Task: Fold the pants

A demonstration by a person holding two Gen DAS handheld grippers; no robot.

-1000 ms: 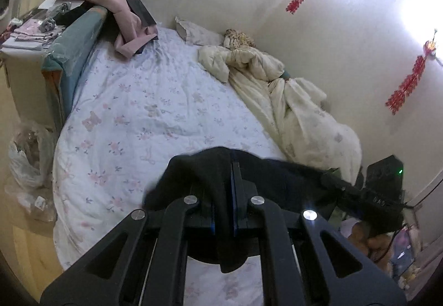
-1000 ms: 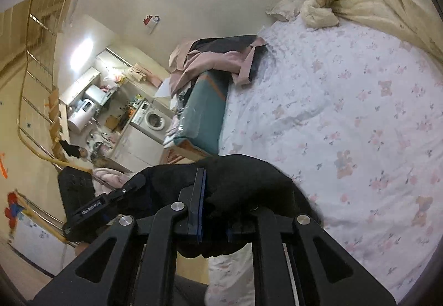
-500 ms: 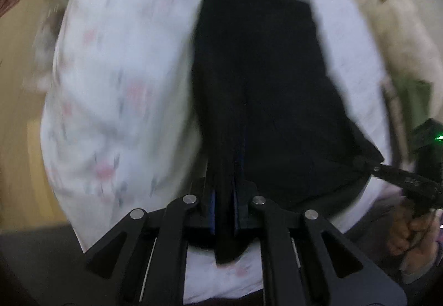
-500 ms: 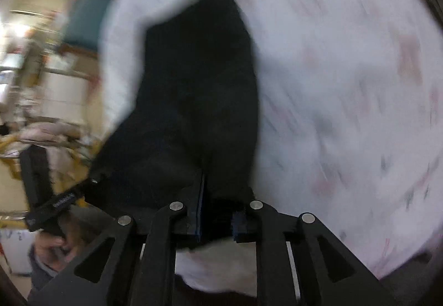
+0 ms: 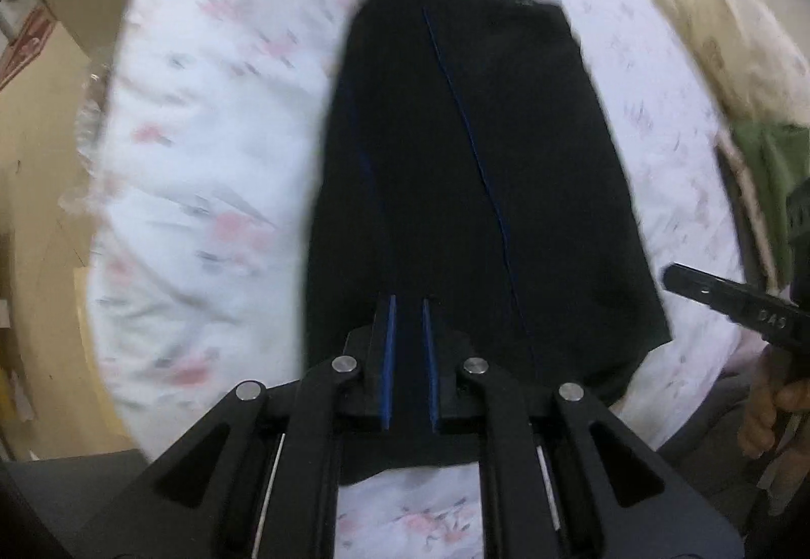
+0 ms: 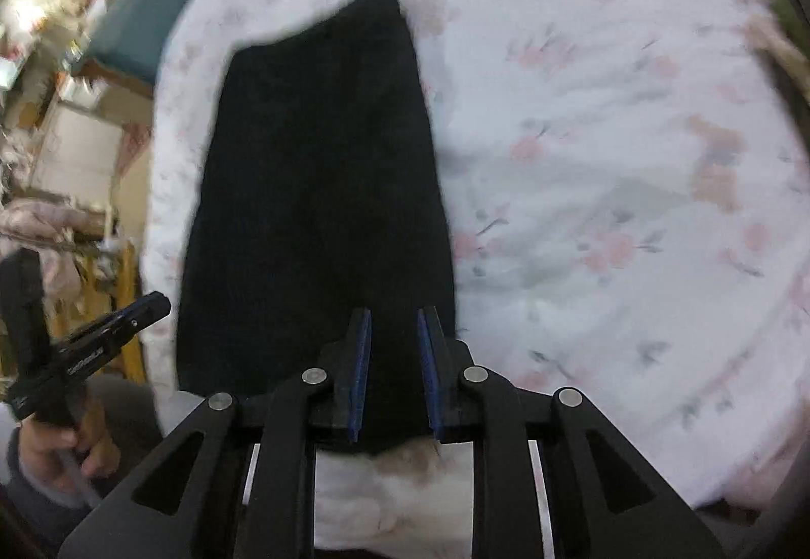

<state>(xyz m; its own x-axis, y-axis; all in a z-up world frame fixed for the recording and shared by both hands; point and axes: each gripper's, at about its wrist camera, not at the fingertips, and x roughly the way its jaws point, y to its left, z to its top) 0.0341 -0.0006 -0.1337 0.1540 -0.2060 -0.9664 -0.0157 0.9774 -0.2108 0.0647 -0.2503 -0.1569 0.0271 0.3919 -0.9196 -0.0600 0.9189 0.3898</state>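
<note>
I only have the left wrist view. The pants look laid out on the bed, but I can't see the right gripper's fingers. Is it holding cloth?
Observer: It looks so. In the right wrist view the right gripper has the black pants between its narrow-set pads, at the near hem.
Operator: Which part of the hem?
Observer: The right corner. The pants' right edge runs down just outside its right finger.
Operator: What lies beyond that edge?
Observer: A wide stretch of floral sheet, with nothing lying on the part in frame.
</note>
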